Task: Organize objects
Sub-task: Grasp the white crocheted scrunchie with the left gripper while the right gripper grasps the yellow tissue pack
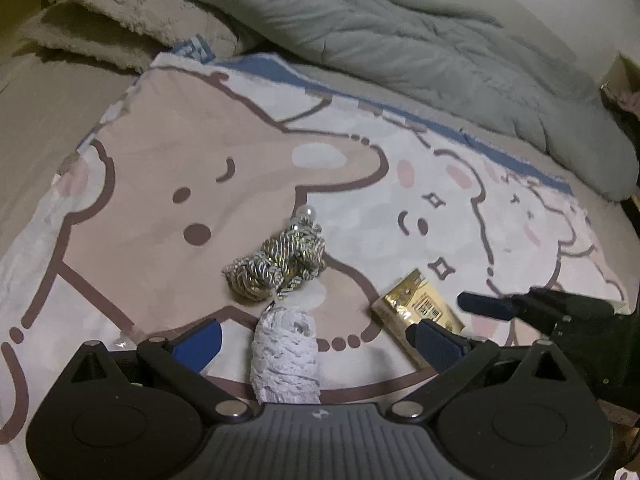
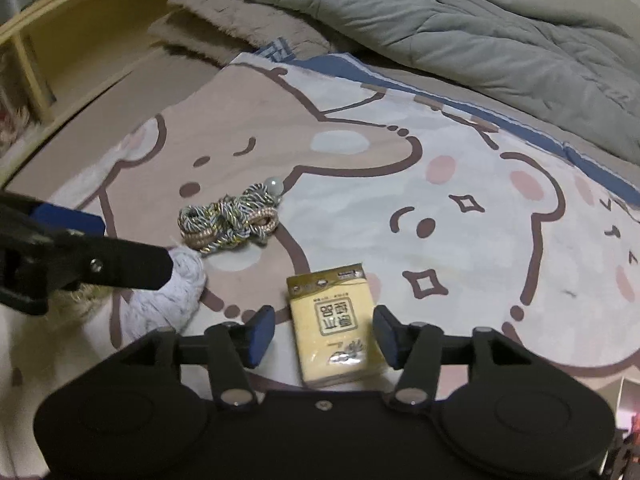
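A white rope bundle [image 1: 285, 354] lies on the cartoon blanket [image 1: 160, 152], between the wide-open fingers of my left gripper [image 1: 316, 342]. Beyond it lies a tangled silver-gold cord [image 1: 276, 268] with a bead. A yellow tissue pack [image 2: 334, 320] lies between the open fingers of my right gripper [image 2: 325, 334], not clamped. The pack also shows in the left wrist view [image 1: 416, 310], with the right gripper [image 1: 452, 324] around it. The left gripper [image 2: 132, 248] shows in the right wrist view at the left over the white bundle [image 2: 176, 292]. The cord [image 2: 232, 220] lies further out.
A grey-green duvet [image 1: 400, 28] is heaped along the far side of the bed. A beige fluffy blanket [image 1: 112, 20] lies at the far left. A wooden shelf [image 2: 60, 40] stands beyond the bed at the left.
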Demonstrator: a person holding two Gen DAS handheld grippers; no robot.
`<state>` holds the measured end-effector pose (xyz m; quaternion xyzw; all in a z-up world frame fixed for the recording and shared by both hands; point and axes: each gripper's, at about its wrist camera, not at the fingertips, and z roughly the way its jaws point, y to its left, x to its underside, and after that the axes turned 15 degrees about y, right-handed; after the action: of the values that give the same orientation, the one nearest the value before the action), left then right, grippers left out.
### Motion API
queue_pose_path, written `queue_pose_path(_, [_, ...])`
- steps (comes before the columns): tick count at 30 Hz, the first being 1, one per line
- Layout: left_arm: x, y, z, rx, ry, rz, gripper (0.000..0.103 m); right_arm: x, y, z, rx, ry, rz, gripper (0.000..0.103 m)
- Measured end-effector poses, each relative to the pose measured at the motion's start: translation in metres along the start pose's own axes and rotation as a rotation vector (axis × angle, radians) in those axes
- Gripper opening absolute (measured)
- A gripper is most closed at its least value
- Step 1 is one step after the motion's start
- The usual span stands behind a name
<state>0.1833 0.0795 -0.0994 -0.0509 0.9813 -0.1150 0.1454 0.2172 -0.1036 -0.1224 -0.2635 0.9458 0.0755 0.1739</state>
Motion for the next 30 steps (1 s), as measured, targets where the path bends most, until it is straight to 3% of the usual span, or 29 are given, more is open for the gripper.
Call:
queue_pose_path(2, [-0.002, 0.0, 0.008, -0.009, 0.028, 0.003, 0.094, -0.001, -0.003, 0.005, 0.002, 0.005, -0.006, 0.067])
queue_pose_path(4, [-0.003, -0.001, 0.015, -0.022, 0.055, 0.011, 0.091, -0.001, -0.005, 0.009, 0.004, 0.013, -0.016, 0.068])
queue_pose_path(15, [-0.006, 0.0, 0.046, -0.083, 0.145, 0.053, 0.076, -0.012, -0.013, 0.034, -0.024, 0.072, -0.011, 0.054])
queue_pose_path(21, [-0.004, -0.003, 0.055, -0.136, 0.182, 0.088, 0.047, -0.016, -0.014, 0.038, -0.027, 0.088, 0.004, 0.053])
queue_pose_path(30, [-0.002, -0.009, 0.031, -0.111, 0.108, 0.069, 0.044, -0.013, -0.013, 0.023, -0.013, 0.06, 0.013, 0.053])
